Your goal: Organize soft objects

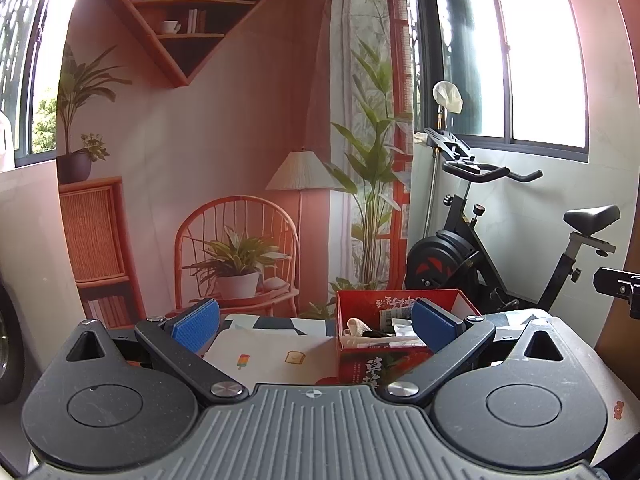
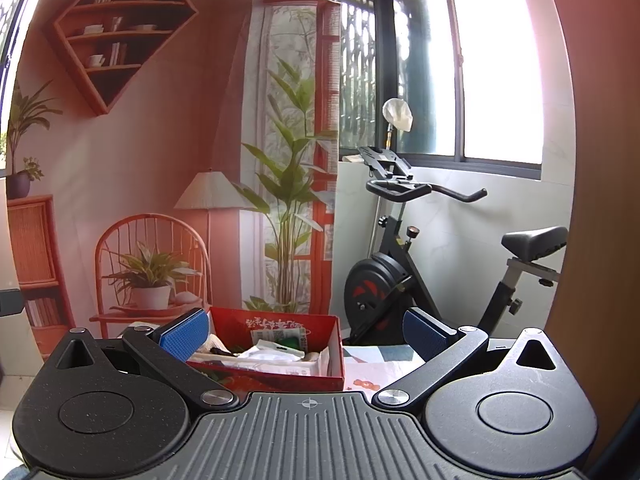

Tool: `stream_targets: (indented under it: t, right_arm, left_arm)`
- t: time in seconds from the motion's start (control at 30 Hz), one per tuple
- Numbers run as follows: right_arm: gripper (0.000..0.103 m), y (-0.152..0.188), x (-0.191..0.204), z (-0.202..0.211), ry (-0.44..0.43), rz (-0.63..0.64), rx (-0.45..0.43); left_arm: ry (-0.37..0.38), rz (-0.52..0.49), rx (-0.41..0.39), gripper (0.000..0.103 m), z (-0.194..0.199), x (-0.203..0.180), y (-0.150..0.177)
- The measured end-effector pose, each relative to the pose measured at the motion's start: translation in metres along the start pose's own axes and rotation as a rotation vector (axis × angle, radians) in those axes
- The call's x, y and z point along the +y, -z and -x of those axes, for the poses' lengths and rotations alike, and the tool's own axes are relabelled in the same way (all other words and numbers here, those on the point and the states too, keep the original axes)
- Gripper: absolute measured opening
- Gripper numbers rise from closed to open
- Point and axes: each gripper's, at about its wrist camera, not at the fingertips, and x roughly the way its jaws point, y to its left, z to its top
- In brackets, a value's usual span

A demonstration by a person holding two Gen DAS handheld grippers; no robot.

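A: Where are the soft things?
B: In the red box (image 2: 280,376) on the counter (image 1: 256,344), a jumble of packets and cloth.
A: And the grippers?
B: Left gripper (image 1: 316,320) has its fingers spread wide, holding nothing. Right gripper (image 2: 306,330) the same, hovering before the box.

Right tongs (image 2: 306,330): jaws spread wide, blue pads (image 2: 184,336) holding nothing. Red cardboard box (image 2: 280,380) on patterned surface (image 2: 380,364), holding white packets and mixed items. Black exercise bike (image 2: 404,276) beyond, beneath window.
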Motion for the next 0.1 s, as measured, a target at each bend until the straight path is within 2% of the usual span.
stream_targets:
  t: [0.1]
  right_arm:
    - [0.103,0.0000,-0.0027,0.0017,-0.003,0.002,-0.001]
  left_arm:
    - [0.000,0.001,-0.001,0.103,0.0002,0.0000,0.0004]
